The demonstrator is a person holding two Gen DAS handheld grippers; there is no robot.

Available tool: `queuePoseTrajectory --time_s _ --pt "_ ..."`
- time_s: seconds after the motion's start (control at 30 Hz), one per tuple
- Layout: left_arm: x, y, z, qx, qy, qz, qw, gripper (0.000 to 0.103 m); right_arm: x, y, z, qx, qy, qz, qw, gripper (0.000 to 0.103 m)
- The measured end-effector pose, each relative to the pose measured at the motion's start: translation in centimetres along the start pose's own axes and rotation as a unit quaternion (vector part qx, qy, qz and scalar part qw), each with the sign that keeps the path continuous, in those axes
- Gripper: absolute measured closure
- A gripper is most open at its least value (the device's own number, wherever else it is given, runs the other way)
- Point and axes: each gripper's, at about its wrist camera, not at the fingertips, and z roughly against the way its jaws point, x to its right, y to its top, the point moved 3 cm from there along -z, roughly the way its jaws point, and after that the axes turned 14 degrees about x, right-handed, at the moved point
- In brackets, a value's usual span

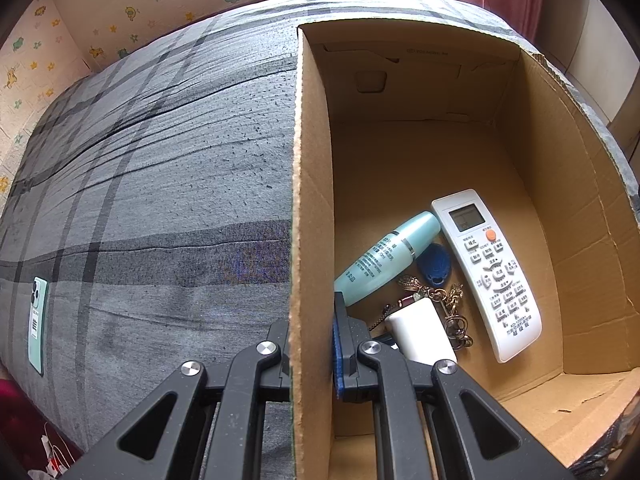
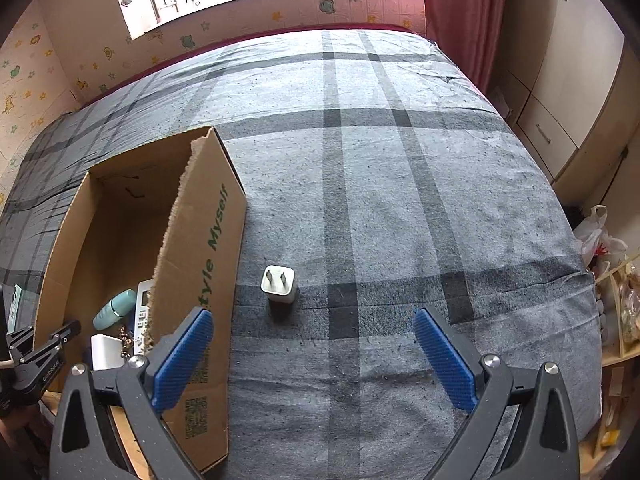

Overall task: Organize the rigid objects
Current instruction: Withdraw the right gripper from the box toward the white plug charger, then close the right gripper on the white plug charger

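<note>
My left gripper (image 1: 312, 344) is shut on the left wall of an open cardboard box (image 1: 310, 200) that stands on the plaid bed. Inside the box lie a white remote (image 1: 486, 272), a teal bottle (image 1: 384, 258), a blue key fob (image 1: 434, 264), a bunch of keys (image 1: 450, 304) and a white block (image 1: 420, 334). A white plug charger (image 2: 279, 282) stands on the blanket just right of the box (image 2: 200, 260), prongs up. My right gripper (image 2: 312, 316) hangs open above the bed, a little short of the charger, nothing between its fingers.
A mint-green phone (image 1: 38, 320) lies on the bed far to the left of the box. The grey plaid bedspread (image 2: 400, 200) stretches ahead and to the right. A wardrobe (image 2: 560, 100), plastic bags (image 2: 600, 236) and a shelf stand beyond the bed's right edge.
</note>
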Motion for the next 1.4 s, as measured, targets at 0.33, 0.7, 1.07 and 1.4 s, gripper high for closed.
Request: queuePoseTrajectory --time_s 0.33,0.7,1.07,1.4 --pt "0.0 0.0 0.1 0.000 0.002 -0.001 1.0000 0.092 1.6 -2.3 -2.8 -0.010 0.006 -0.002 1.000 0.000" --pt "-0.1 0.0 0.0 0.000 0.001 0.003 1.0000 0.092 0.9 -2.2 -5.0 -0.032 0.040 0.019 0.998 0.005" --pt "-0.1 0.0 -0.1 -0.001 0.000 0.003 1.0000 0.092 -1.0 -1.9 -8.3 -0.059 0.068 0.064 0.994 0.029" --pt "0.0 0.0 -0.1 -0.001 0.002 -0.001 1.0000 0.092 -2.3 -1.8 -11.2 -0.077 0.085 0.084 0.990 0.042"
